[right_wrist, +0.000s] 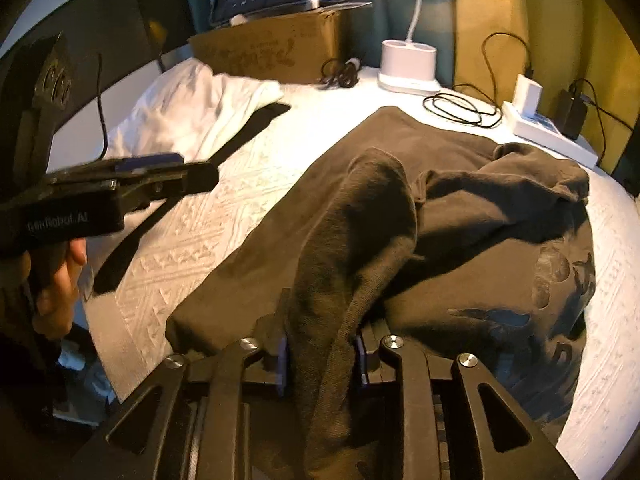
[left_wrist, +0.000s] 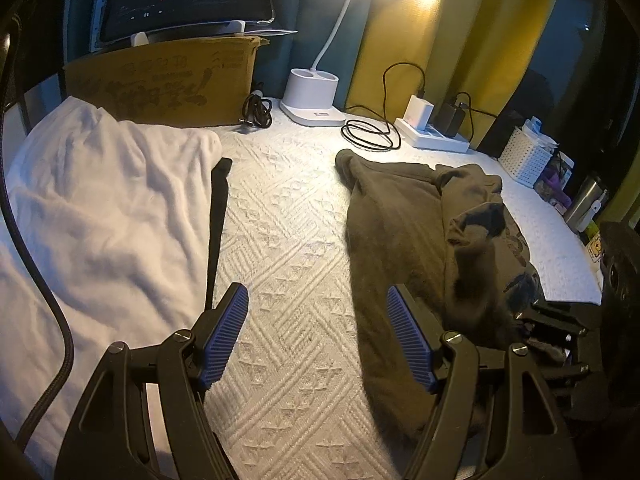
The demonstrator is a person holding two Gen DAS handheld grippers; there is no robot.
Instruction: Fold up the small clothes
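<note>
A dark olive-brown garment with a dark print lies crumpled on the white textured tablecloth, right of centre. My left gripper is open and empty, hovering over bare cloth just left of the garment's edge. It also shows in the right wrist view, held by a hand at the left. My right gripper is shut on a bunched fold of the dark garment, lifting that fold above the rest. A white garment lies at the left, over a black strip.
A cardboard box with a tablet on top stands at the back left. A white lamp base, coiled black cables, a power strip with chargers, a white basket and a steel tumbler line the back and right edge.
</note>
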